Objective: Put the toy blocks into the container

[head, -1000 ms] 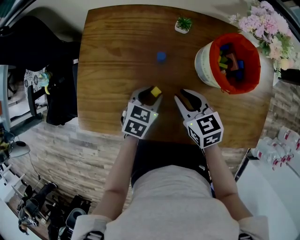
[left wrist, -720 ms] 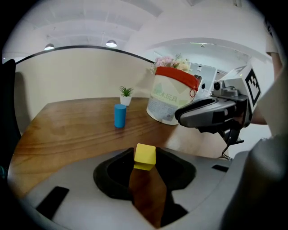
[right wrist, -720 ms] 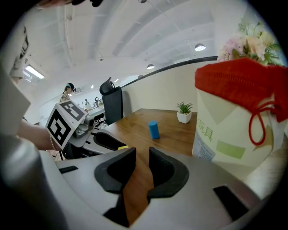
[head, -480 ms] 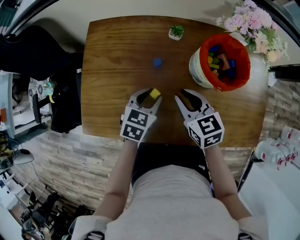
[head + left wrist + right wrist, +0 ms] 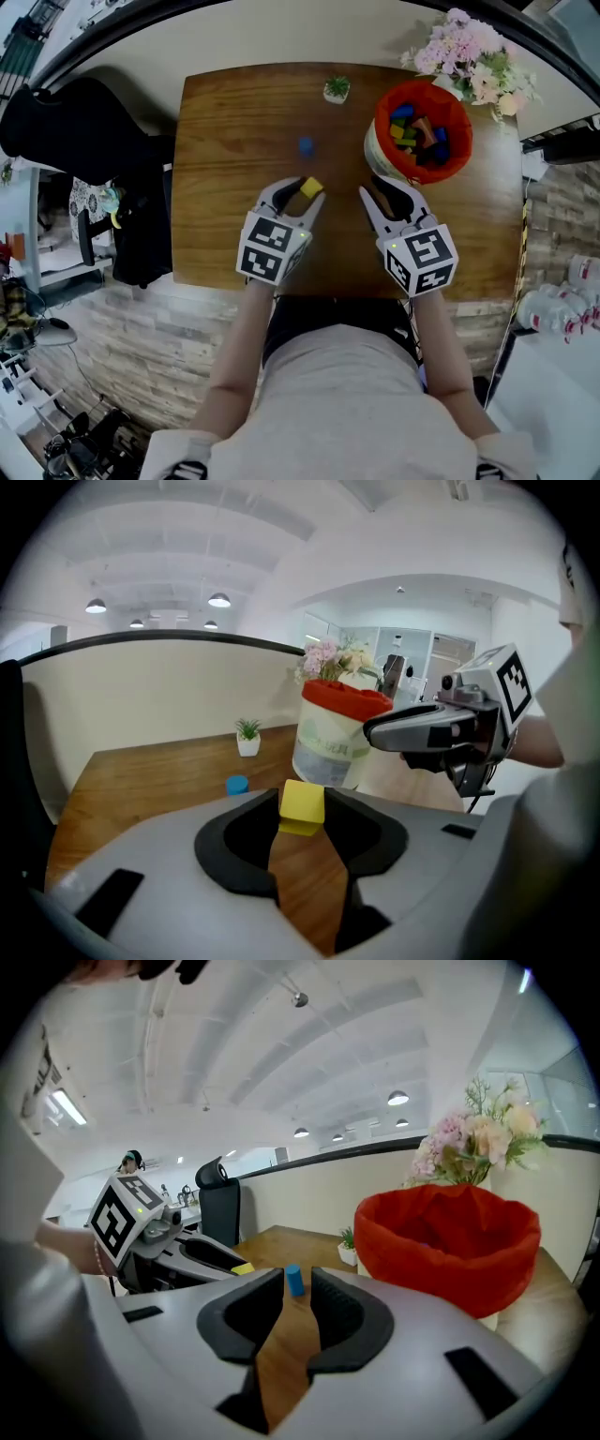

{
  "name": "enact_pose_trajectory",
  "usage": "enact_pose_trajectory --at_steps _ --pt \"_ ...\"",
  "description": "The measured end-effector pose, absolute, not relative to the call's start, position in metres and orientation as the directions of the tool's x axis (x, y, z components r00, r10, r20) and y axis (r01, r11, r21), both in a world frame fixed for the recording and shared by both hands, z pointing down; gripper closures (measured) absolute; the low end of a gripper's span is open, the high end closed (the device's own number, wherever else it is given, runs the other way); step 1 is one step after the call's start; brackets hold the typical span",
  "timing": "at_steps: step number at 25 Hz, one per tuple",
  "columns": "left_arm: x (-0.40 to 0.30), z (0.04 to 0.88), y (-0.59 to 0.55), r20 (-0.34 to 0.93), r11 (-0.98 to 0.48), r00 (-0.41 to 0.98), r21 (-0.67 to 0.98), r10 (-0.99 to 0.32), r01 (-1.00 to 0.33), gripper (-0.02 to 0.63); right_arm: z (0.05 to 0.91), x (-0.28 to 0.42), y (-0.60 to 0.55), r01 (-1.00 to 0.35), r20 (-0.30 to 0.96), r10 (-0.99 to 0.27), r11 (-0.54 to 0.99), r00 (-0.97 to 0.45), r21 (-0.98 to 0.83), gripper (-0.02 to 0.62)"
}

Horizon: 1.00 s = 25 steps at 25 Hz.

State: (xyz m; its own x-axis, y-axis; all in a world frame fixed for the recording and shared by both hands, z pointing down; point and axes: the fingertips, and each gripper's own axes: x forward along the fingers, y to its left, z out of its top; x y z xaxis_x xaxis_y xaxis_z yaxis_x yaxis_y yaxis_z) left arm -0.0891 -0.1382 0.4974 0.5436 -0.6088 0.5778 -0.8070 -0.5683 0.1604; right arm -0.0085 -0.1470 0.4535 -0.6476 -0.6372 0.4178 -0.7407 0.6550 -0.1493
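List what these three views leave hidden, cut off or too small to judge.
- Blocks in the container: too small and piled to count in the head view. The red liner hides them in the right gripper view.
- Yellow block: the jaws of the left gripper cover its sides in the left gripper view.
- Container's print: blurred in the left gripper view.
- What the flowers stand in: hidden behind the container or under the blooms in every view.

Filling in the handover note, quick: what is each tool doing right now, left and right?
Left tool: closed on the yellow block.
Right tool: slightly open, nothing between its jaws.
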Motion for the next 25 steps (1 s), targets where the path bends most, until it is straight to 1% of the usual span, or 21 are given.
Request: enact_pose_trajectory --at_steps 3,13,20,25 --pt "-0.081 0.477 -0.147 0.545 -0.581 0.565 0.166 -0.619 -0.797 0.445 0.439 -0.001 -0.152 -0.750 0.389 -0.662 0.647 -0.641 -0.137 0.498" --pt "-0.043 0.429 -0.174 0.485 -0.667 0.615 0.085 -0.621 -0.740 0.443 0.398 0.029 -0.174 -0.780 0.313 -0.726 0.619 -0.613 -0.092 0.499" --pt "-0.009 0.401 -0.191 0.430 -0.723 0.671 0.058 -0.604 -0.688 0.443 0.388 0.061 -0.184 -0.825 0.290 -0.778 0.557 -0.558 -0.095 0.499" --pt "0.013 0.396 -0.199 0.416 -0.752 0.699 0.055 -0.581 -0.657 0.443 0.388 0.080 -0.187 -0.848 0.287 -0.801 0.522 -0.525 -0.097 0.499"
